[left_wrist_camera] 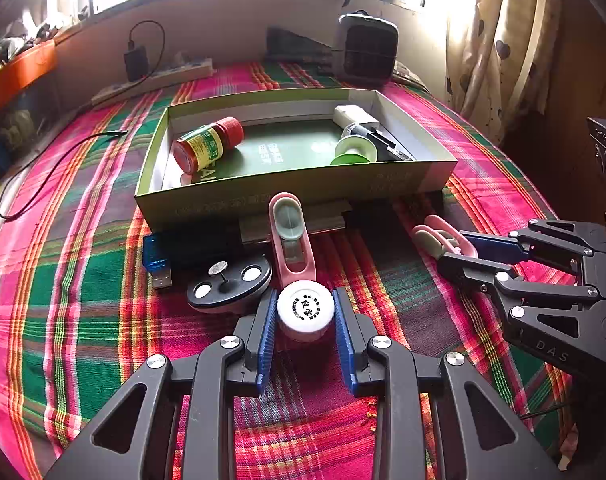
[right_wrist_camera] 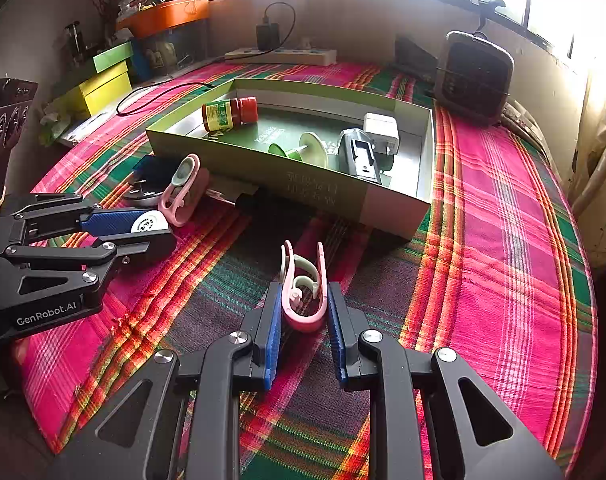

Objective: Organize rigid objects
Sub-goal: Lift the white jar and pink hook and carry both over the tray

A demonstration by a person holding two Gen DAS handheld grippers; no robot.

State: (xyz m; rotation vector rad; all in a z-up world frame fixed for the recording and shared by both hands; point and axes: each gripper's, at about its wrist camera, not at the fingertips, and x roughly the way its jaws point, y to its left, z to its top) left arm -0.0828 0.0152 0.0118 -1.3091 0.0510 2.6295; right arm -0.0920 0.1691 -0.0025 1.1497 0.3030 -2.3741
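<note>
**Two grippers, each closed on a piece**

The left gripper [left_wrist_camera: 305,312] clamps a round white jar [left_wrist_camera: 305,306] between ribbed blue pads. The right gripper [right_wrist_camera: 303,312] pinches a curved pink plastic clip [right_wrist_camera: 305,296]. Ahead of both sits a shallow green cardboard box [left_wrist_camera: 263,188] on a woven plaid cloth [right_wrist_camera: 503,240], with bright windows beyond.

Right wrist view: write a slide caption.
Right hand-held gripper closes around a pink clip before the green box.
</note>
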